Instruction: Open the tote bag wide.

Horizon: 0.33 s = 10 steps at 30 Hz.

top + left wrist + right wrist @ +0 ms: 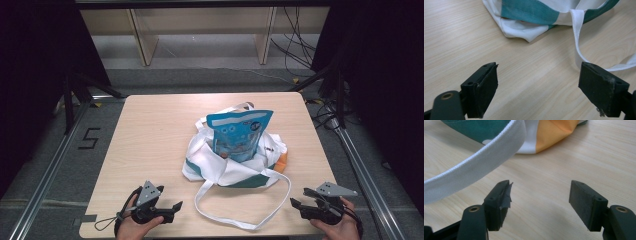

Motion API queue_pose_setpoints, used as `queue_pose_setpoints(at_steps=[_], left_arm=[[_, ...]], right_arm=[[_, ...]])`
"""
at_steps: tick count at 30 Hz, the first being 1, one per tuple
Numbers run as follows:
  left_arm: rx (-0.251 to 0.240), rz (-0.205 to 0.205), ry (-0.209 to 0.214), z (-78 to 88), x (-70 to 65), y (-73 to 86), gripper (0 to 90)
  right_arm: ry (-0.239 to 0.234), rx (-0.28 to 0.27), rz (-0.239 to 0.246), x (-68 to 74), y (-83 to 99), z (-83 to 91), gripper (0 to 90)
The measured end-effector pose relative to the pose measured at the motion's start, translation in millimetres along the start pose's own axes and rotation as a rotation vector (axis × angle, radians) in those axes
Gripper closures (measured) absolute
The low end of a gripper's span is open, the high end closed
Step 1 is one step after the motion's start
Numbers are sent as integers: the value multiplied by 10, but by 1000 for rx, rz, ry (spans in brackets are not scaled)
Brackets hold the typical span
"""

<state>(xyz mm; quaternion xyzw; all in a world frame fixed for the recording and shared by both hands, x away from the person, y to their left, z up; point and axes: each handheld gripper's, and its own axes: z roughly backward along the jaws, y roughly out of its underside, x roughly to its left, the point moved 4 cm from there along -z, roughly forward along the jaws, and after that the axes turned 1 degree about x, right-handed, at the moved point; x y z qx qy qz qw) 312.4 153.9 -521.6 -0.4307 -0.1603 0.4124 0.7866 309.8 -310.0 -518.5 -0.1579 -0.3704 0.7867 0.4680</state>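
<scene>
Both tools, left tool (176, 205) and right tool (295, 204), are sitting released; white-and-green fabric tote bag (227, 167) is lying ahead between them, strap loop (240, 222) nearest.

Tote bag mid-table, a gripper at each near corner.

A snack pouch (239, 135) stands in the tote bag (225, 167) on the table (150, 130). The bag's strap (240, 212) loops toward the near edge, between the left gripper (172, 207) and right gripper (296, 204).

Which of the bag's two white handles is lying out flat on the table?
The near handle, looping out over the table toward the person between both grippers. The other handle lies behind the blue snack pouch, at the bag's far side.
</scene>
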Motion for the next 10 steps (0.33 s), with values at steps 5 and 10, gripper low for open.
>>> queue_pose_setpoints(at_steps=[5,10], left_arm=[[6,-14,-3,-1,5,-3,151],[31,-49,-9,-18,52,2,151]], right_arm=[[8,1,49,-17,-7,-12,346],[10,4,54,-34,-5,-16,346]])
